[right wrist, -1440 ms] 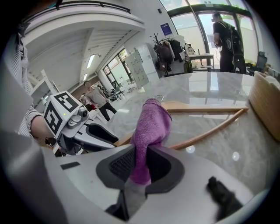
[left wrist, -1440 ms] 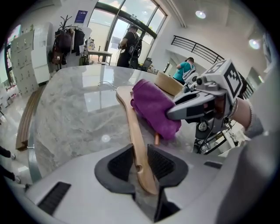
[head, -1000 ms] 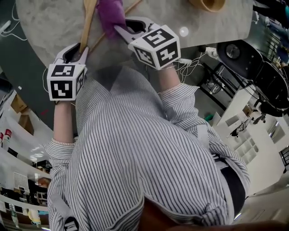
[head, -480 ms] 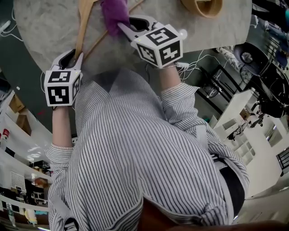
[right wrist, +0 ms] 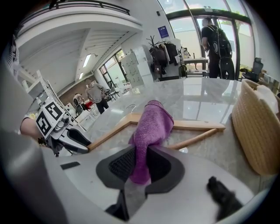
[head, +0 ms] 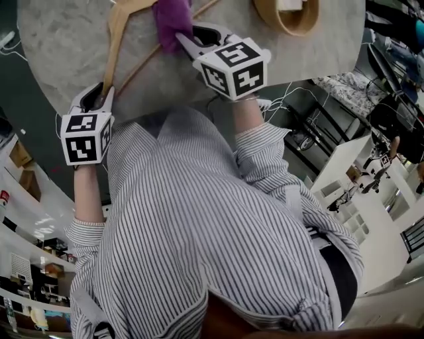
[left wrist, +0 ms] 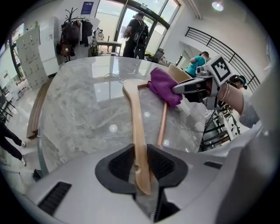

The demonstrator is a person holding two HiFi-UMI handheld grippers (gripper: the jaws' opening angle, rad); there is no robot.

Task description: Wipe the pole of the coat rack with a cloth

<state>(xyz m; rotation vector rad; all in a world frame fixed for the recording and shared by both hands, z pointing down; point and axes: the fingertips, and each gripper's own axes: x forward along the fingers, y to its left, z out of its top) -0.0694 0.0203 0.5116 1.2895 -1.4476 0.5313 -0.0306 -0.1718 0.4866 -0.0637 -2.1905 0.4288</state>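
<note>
Right gripper [head: 189, 36] has slid the cloth [head: 171, 16] along the hanger [head: 114, 46], away from the left gripper [head: 103, 93]; its jaws pinch the cloth's end, draping it over the wood for wiping; left jaws clamp 1 arm tip, steadying the hanger on the table [head: 59, 40].

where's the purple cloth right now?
Head view, top centre: purple cloth clamped in the right gripper, draped on the wooden hanger, left of the basket.

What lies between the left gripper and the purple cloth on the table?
The wooden hanger: its one arm, held by the left gripper, runs up toward the purple cloth. The left gripper view shows this.
</note>
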